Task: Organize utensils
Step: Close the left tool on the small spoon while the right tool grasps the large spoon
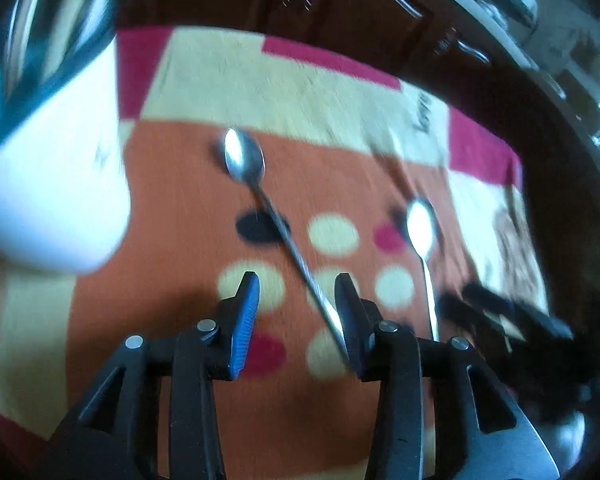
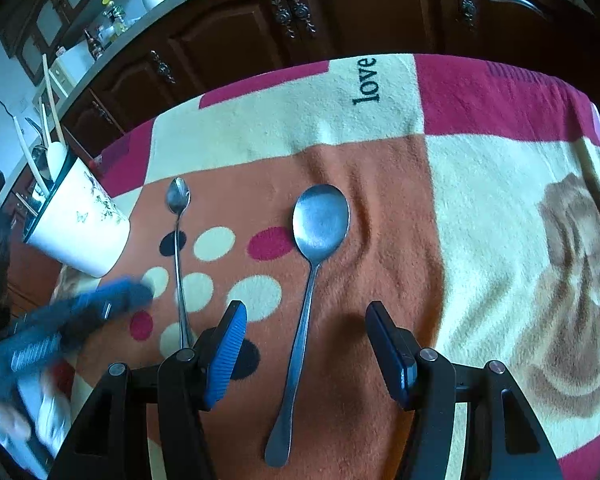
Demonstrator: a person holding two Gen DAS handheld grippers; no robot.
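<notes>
A long thin teaspoon [image 1: 278,232] lies on the patterned blanket, its handle running under the right finger of my open left gripper [image 1: 298,286]; it also shows in the right wrist view [image 2: 179,240]. A larger spoon [image 2: 310,280] lies lengthwise between the fingers of my open right gripper [image 2: 306,312], which hovers above its handle; it shows at the right in the left wrist view [image 1: 422,248]. A white utensil holder [image 2: 78,220] with butterfly print stands at the left, holding several utensils; it looms blurred in the left wrist view [image 1: 48,172]. The left gripper appears as a blue blur [image 2: 72,320].
The blanket [image 2: 480,200] with orange, cream and magenta patches covers the table. Dark wooden cabinets [image 2: 340,12] stand behind its far edge. A kitchen counter with bottles [image 2: 108,28] is at the far left.
</notes>
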